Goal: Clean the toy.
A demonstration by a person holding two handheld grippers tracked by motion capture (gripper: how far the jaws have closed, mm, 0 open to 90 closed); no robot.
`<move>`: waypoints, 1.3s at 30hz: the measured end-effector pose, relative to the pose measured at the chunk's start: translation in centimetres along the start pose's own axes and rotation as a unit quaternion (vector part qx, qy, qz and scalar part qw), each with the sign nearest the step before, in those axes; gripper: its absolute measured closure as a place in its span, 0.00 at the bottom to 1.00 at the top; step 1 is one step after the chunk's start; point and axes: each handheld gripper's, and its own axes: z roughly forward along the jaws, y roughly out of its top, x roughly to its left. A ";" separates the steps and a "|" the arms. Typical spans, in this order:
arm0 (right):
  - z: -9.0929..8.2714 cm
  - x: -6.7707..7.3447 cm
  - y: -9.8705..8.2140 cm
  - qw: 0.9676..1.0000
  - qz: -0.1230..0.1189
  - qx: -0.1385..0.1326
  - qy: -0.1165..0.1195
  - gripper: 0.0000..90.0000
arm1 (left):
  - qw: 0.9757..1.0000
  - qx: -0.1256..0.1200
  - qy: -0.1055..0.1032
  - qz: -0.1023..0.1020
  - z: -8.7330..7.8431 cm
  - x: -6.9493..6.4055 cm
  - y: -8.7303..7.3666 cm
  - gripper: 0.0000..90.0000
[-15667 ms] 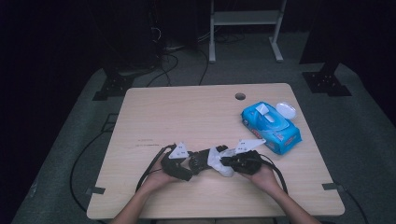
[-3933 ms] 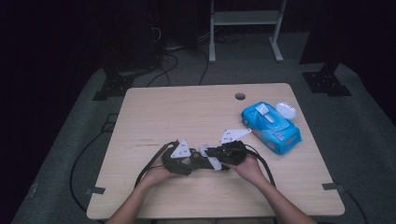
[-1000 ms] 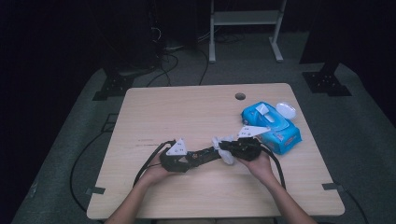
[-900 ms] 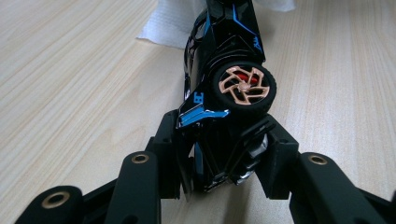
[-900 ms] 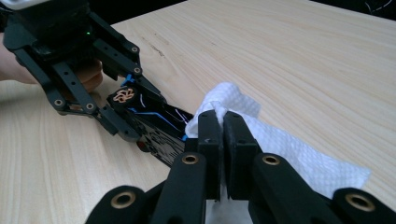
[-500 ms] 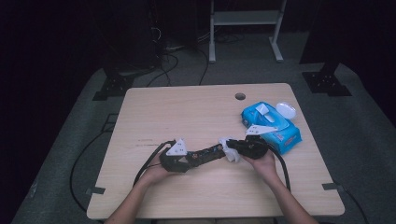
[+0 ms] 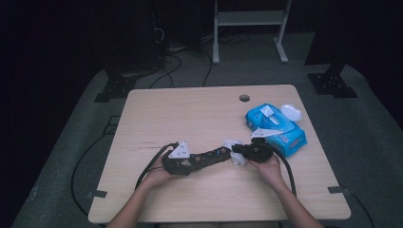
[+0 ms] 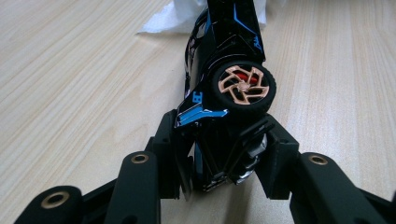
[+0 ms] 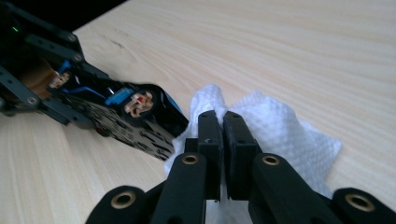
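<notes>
— What do the person's tools look like?
— Two matte black handheld grippers, the left gripper (image 7: 183, 163) and the right gripper (image 7: 248, 153), each topped by a grey three-cornered plate and trailing a black cable.
— And up close?
— Blocky black jaws on linked bars with brass-ringed pivot holes. The forearms are bare.

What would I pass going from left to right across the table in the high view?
Left gripper → black toy car → white wipe → right gripper, overlapping the wipe it pinches → blue wipes pack.
</notes>
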 end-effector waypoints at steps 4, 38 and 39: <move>0.5 -0.3 -0.6 1.000 0.007 0.017 0.000 0.96 | 1.000 0.000 0.001 0.000 0.0 0.0 0.0 0.64; 2.4 6.0 3.0 0.993 -0.108 0.017 0.048 0.95 | 0.999 0.021 -0.011 -0.035 1.0 0.5 -0.2 0.46; 2.4 5.9 3.0 0.993 -0.105 0.018 0.049 0.95 | 0.999 0.026 -0.020 -0.039 1.2 0.5 -0.2 0.44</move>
